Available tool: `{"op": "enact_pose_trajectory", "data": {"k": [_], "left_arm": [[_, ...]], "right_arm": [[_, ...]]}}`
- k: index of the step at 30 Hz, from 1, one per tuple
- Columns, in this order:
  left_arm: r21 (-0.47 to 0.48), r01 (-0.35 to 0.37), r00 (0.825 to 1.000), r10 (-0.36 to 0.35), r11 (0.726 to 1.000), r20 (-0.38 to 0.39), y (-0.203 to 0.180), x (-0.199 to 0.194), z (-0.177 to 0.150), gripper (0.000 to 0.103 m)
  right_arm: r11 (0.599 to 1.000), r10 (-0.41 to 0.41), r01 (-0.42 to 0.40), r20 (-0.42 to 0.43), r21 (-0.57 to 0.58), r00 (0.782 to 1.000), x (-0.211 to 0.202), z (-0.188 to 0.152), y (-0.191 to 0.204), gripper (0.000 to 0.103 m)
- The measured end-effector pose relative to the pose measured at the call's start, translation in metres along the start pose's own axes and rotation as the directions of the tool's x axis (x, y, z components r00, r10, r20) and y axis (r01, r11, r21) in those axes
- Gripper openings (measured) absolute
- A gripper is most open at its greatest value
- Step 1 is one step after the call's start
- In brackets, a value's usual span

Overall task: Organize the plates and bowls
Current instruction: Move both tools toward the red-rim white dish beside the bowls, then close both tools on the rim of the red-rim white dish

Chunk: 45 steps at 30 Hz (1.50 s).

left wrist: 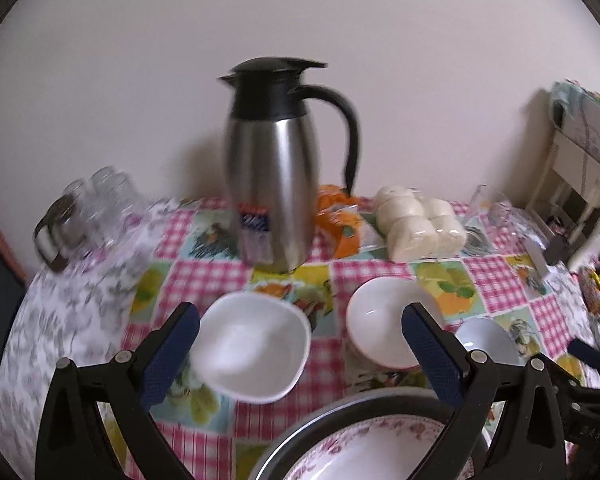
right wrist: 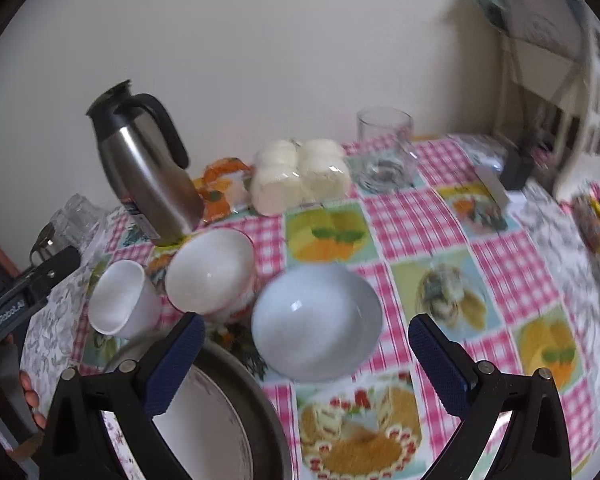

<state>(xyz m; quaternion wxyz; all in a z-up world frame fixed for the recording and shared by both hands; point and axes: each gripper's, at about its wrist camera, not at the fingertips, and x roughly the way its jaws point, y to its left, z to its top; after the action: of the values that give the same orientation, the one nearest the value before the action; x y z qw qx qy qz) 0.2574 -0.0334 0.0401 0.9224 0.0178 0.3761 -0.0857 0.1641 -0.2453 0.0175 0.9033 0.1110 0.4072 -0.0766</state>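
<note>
On the checked tablecloth (right wrist: 412, 216), three empty bowls; floral plate (left wrist: 380, 452) inside a dark pan (left wrist: 364, 404)

Both wrist views look down, forward and close over the checked tablecloth (left wrist: 204, 280) toward the wall. Shared: steel jug (left wrist: 274, 184) (right wrist: 148, 176), white bowls, dark-rimmed pan; right view sits further right.

Three white bowls (right wrist: 318, 326), one floral plate (left wrist: 380, 452), one steel jug (left wrist: 274, 184), one tumbler (right wrist: 385, 150).

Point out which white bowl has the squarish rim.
The squarish bowl, leftmost of the three, between the left gripper's open fingers; the other two are round.
</note>
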Motion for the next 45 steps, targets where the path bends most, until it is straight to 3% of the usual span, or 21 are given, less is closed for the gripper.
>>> {"op": "enact_pose_trajectory", "data": {"k": [2, 5, 9, 16, 17, 21, 26, 28, 31, 33, 45], "left_arm": [[0.033, 0.014, 1.000, -0.013, 0.999, -0.009, -0.004, 0.003, 0.011, 0.101], [0.056, 0.041, 0.995, -0.036, 0.998, -0.091, -0.009, 0.015, 0.023, 0.101], [0.081, 0.023, 0.990, -0.012, 0.996, -0.141, -0.013, 0.029, 0.029, 0.101], [0.047, 0.062, 0.961, -0.047, 0.997, -0.272, -0.021, 0.059, 0.035, 0.100], [0.040, 0.065, 0.958, -0.051, 0.997, -0.284, -0.023, 0.063, 0.035, 0.095], [-0.002, 0.100, 0.930, -0.094, 0.995, -0.357, -0.032, 0.084, 0.030, 0.075], [-0.033, 0.112, 0.898, -0.116, 0.993, -0.425, -0.042, 0.106, 0.020, 0.059], [-0.052, 0.118, 0.881, -0.129, 0.992, -0.455, -0.044, 0.115, 0.015, 0.058], [-0.069, 0.116, 0.866, -0.135, 0.991, -0.482, -0.046, 0.126, 0.009, 0.056], [-0.071, 0.106, 0.856, -0.128, 0.992, -0.501, -0.048, 0.134, 0.005, 0.046], [-0.053, 0.084, 0.842, -0.099, 0.995, -0.531, -0.051, 0.163, -0.004, 0.038]], "right_arm": [[0.999, 0.007, -0.007, -0.003, -0.033, 1.000, 0.002, 0.011, 0.004, 0.103], [0.998, 0.021, -0.022, -0.013, -0.067, 1.000, 0.008, 0.027, 0.008, 0.103], [0.993, 0.020, -0.023, -0.028, -0.119, 0.999, 0.019, 0.041, 0.012, 0.103], [0.994, 0.076, -0.083, -0.098, -0.064, 0.992, 0.045, 0.059, 0.004, 0.102], [0.994, 0.078, -0.085, -0.111, -0.063, 0.991, 0.050, 0.060, 0.005, 0.101], [0.992, 0.066, -0.082, -0.167, -0.095, 0.984, 0.072, 0.061, 0.014, 0.084], [0.990, 0.101, -0.121, -0.225, -0.077, 0.969, 0.096, 0.057, 0.020, 0.061], [0.987, 0.112, -0.138, -0.251, -0.087, 0.961, 0.106, 0.053, 0.025, 0.049], [0.983, 0.116, -0.150, -0.275, -0.106, 0.955, 0.117, 0.049, 0.032, 0.040], [0.982, 0.116, -0.155, -0.290, -0.112, 0.950, 0.125, 0.047, 0.036, 0.036], [0.977, 0.093, -0.154, -0.354, -0.147, 0.931, 0.161, 0.035, 0.047, 0.022]]}}
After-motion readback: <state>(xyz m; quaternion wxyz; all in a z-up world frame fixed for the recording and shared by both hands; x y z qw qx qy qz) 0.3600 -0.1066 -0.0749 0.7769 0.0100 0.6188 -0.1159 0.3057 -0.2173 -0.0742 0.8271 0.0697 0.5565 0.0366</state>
